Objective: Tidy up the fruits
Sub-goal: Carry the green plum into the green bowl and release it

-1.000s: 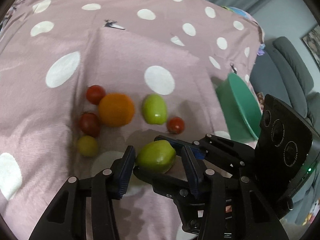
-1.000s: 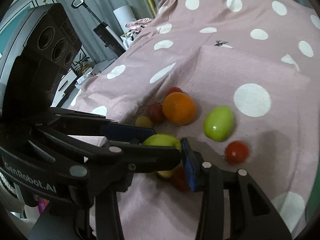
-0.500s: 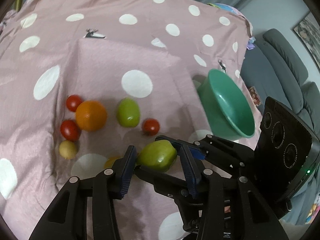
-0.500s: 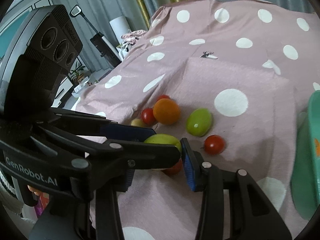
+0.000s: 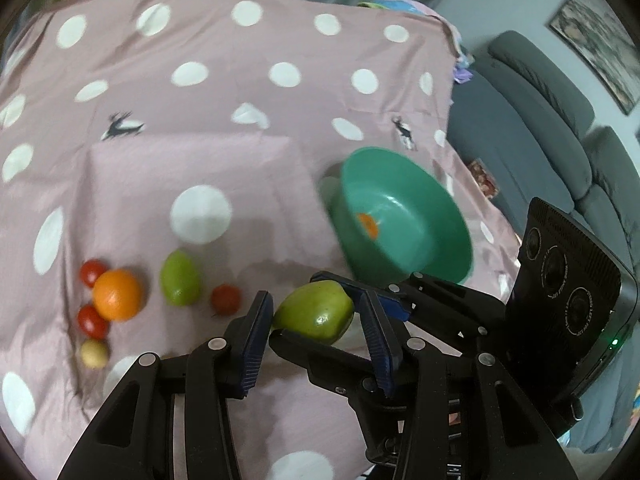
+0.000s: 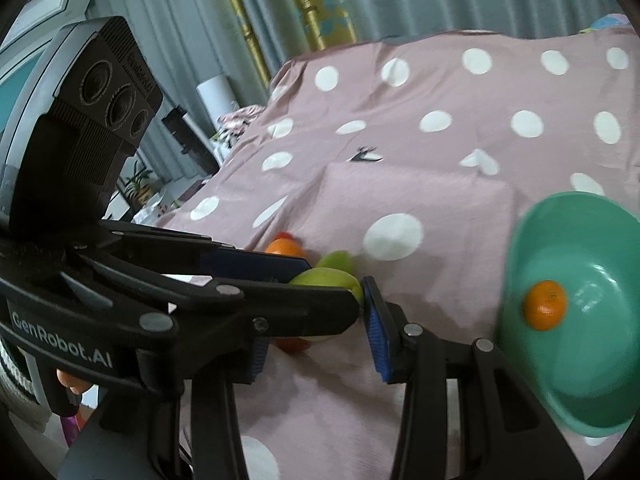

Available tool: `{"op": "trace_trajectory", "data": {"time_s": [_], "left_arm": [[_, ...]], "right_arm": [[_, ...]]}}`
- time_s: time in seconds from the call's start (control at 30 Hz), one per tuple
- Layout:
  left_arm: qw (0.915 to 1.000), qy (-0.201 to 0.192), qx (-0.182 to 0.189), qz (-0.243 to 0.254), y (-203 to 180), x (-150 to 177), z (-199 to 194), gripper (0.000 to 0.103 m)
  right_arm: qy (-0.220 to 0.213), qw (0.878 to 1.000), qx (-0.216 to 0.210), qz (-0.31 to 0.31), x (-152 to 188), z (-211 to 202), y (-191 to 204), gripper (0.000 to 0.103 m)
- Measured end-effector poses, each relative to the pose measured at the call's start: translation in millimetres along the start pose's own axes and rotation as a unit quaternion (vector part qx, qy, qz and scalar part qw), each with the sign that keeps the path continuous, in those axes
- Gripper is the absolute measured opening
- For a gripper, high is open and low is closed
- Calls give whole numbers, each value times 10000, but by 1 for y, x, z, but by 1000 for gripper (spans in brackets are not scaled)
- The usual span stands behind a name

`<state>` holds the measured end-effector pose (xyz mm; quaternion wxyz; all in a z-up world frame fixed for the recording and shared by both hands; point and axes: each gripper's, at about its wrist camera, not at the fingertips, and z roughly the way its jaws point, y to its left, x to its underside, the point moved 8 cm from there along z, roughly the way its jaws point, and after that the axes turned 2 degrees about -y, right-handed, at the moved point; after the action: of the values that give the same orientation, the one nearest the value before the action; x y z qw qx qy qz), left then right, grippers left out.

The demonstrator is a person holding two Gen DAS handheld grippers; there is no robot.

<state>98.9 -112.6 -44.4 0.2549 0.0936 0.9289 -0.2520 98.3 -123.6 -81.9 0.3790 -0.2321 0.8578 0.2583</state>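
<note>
Left wrist: left hand-held gripper (image 5: 315, 302) is partly closed, blue pads against both sides of the smooth green pear-shaped fruit (image 5: 316, 314). Right hand-held gripper (image 5: 298, 307) comes in crosswise from the right, one finger over that fruit and one under, so both are clamped on it, clear of the pink white-dotted tablecloth (image 5: 240, 120). Round teal plastic bowl (image 5: 420, 216) sits just beyond, holding only one small orange citrus (image 5: 367, 225).

Progress looks early: one fruit banked, one in hand. Left on the cloth are the big round orange (image 5: 117, 295), a green oval fruit (image 5: 180, 278), three red tomatoes (image 5: 226, 299) and a small yellowish fruit (image 5: 94, 354). Grey sofa (image 5: 540, 120) sits off the table edge.

Right wrist: the green fruit (image 6: 332, 278) is half hidden by the left gripper's (image 6: 332, 284) fingers. Right gripper's (image 6: 314, 312) right pad touches it; the other pad is hidden. Path to the bowl (image 6: 600, 360) looks open, the crossed fingers being the only clutter.
</note>
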Motion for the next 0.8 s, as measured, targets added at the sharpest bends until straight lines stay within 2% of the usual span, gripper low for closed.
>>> {"op": "trace_trajectory", "data": {"time_s": [0.4, 0.6, 0.7, 0.8], "left_arm": [[9967, 108, 387, 708, -73, -31, 35, 45], [9949, 266, 556, 798, -94, -33, 60, 45], [9939, 359, 685, 782, -99, -33, 70, 45], [9935, 458, 721, 754, -102, -32, 81, 45]], "right_arm": [[-468, 9962, 652, 351, -8, -58, -63, 42], [-500, 9926, 925, 605, 2, -73, -93, 41], [-504, 9918, 899, 758, 6, -75, -104, 32], [-435, 9910, 979, 804, 11, -73, -114, 32]]}}
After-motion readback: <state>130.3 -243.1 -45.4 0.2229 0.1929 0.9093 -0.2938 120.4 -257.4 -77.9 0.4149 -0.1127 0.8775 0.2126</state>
